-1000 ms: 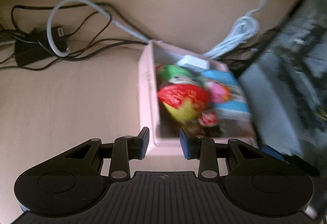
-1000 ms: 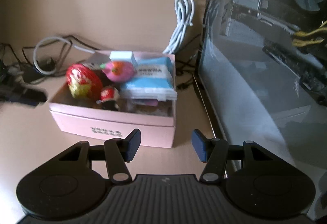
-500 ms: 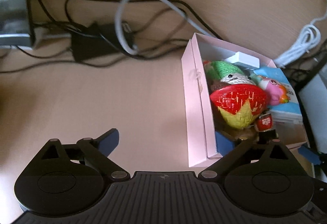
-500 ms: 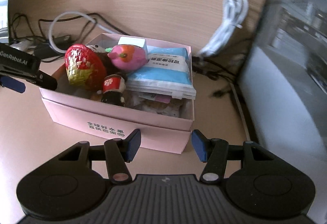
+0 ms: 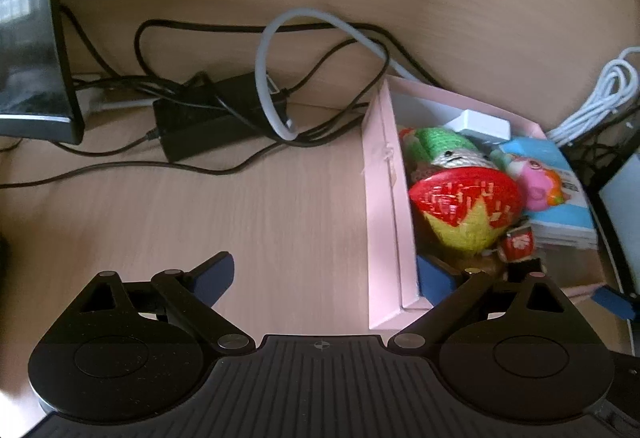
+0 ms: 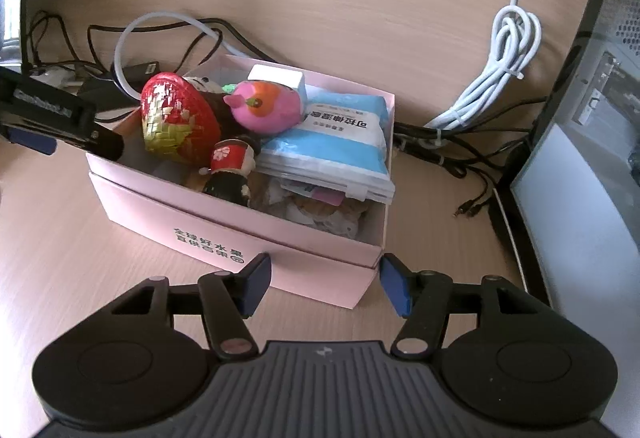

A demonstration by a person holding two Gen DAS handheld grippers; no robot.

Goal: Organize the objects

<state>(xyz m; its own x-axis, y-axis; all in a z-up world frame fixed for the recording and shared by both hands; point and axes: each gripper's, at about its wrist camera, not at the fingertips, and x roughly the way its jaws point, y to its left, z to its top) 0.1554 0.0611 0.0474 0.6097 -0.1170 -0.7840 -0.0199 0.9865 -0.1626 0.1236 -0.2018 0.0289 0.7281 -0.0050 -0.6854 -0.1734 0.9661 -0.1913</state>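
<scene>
A pink box point(image 6: 224, 226) stands on the wooden desk, filled with a red and yellow woven strawberry point(image 6: 176, 118), a pink toy point(image 6: 266, 106), a blue tissue pack point(image 6: 340, 146), a small red-capped figure point(image 6: 230, 170) and a white block point(image 6: 276, 76). The box also shows in the left wrist view point(image 5: 384, 222), with the strawberry point(image 5: 464, 202). My left gripper point(image 5: 324, 280) is wide open, straddling the box's left wall, one finger inside, one outside. My right gripper point(image 6: 324, 286) is open at the box's near right corner.
Tangled black cables and a black power adapter point(image 5: 204, 122) lie behind the box on the left. A coiled white cable point(image 6: 496, 78) lies at the right. A monitor base point(image 5: 36, 78) is far left; a computer case point(image 6: 592, 158) stands close on the right.
My left gripper opened wide and shifted left, so it now straddles the box's left wall. My right gripper came closer to the box's near right corner.
</scene>
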